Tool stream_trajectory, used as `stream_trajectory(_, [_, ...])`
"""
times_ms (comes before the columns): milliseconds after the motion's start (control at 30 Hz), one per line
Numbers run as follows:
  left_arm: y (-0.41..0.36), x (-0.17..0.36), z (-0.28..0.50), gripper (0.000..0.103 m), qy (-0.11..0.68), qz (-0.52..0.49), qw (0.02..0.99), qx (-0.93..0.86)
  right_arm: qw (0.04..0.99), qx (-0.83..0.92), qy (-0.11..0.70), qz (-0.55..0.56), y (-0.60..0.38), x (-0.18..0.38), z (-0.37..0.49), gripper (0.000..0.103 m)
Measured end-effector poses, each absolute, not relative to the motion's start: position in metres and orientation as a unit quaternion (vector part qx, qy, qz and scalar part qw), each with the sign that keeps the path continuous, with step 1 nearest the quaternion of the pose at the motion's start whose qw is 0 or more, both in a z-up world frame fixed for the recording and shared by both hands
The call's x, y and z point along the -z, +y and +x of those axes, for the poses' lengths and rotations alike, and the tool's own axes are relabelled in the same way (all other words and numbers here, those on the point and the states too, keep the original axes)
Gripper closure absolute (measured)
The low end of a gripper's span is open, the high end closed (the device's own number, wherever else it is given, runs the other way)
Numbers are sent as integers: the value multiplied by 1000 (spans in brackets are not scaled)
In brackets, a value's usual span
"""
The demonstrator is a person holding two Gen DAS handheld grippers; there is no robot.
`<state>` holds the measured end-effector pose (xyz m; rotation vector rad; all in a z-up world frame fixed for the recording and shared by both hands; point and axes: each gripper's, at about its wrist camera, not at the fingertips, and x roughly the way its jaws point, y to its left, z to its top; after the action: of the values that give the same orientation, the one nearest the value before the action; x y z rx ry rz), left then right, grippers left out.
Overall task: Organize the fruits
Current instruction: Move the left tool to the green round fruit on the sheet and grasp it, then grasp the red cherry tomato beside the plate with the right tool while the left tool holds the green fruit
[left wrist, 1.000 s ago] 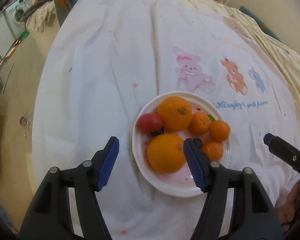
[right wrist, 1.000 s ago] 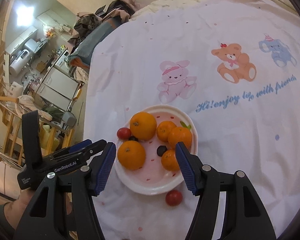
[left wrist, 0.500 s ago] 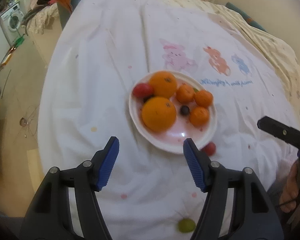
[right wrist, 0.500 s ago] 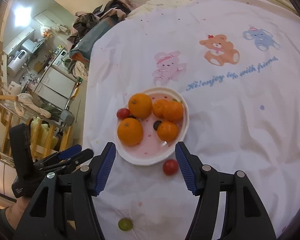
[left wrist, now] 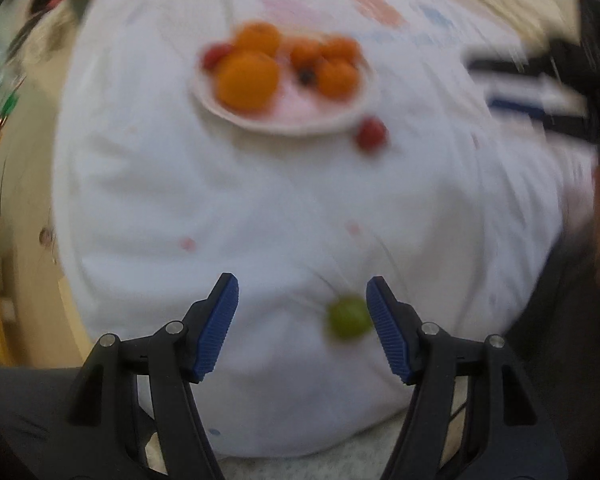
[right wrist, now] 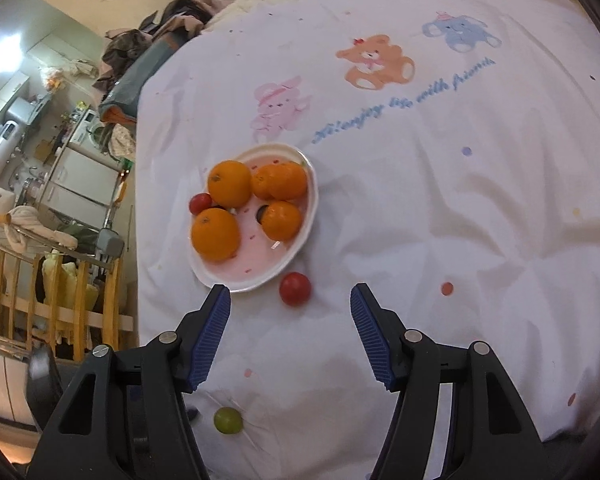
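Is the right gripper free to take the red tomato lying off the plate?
Probably yes. The right gripper is open, and the tomato lies on bare cloth just ahead between its fingers, beside the plate rim but apart from it.

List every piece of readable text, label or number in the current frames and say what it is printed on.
"Hi! enjoy life with friends": blue script on the white cloth, below the cartoon animals; the first letters are soft, so "Hi!" is uncertain.
In the left wrist view the same line is too blurred to read.
No readable text on the plate, the fruit or either gripper; background appliances are too small to tell.
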<state>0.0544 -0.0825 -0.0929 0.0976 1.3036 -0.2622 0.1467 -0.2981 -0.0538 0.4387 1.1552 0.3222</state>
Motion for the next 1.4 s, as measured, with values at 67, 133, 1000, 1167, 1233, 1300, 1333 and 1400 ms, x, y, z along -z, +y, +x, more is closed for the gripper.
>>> stream_trajectory(67, [-94,105,47,41,618,75,772,131,800,-145,544,207,-302,56,145,38])
stream_trajectory(133, [-99,111,42,42,624,82,765,135,797,-142,547,211,-305,58,144,38])
stream_trajectory(1000, [-81,69,81,77,597,38,790,138,786,-139,559,227,-311,63,148,37])
stream_trajectory(1167, [-59,47,115,77,572,27,813,103,783,-131,568,217,-307,70,152,37])
stream_trajectory(1233, [-48,43,127,77,569,17,817,88,779,-129,575,212,-303,74,155,37])
stream_trajectory(1300, [-41,43,140,77,565,6,822,71,775,-132,586,197,-296,80,161,37])
stream_trajectory(1333, [-36,44,145,77,565,-2,823,61,774,-132,590,187,-293,81,163,37])
stream_trajectory(1400, [-27,50,150,77,564,-19,824,49,775,-135,597,157,-282,86,169,37])
